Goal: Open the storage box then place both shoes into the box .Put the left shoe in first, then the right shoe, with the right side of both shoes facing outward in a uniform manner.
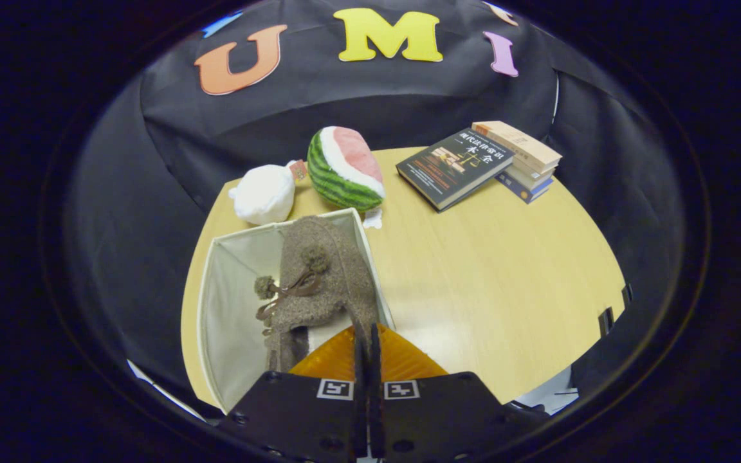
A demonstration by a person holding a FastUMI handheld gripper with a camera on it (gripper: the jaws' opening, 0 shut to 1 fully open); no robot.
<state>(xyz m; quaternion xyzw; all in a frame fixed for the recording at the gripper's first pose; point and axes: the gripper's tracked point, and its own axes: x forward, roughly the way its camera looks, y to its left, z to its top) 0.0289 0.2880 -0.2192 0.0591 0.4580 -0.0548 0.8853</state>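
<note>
A fuzzy grey-brown shoe with pom-pom laces hangs inside the open white storage box, against the box's right wall. Its toe points away from me toward the far wall of the box. My gripper is shut on the shoe's near rim, and the thin edge is pinched between both fingers. More grey-brown fabric shows low in the box beside the fingers; I cannot tell whether it belongs to this shoe or to another one. The box stands at the left side of the wooden table.
Just beyond the box lie a watermelon plush and a white plush. A dark book leans on a stack of books at the far right. Bare tabletop lies right of the box.
</note>
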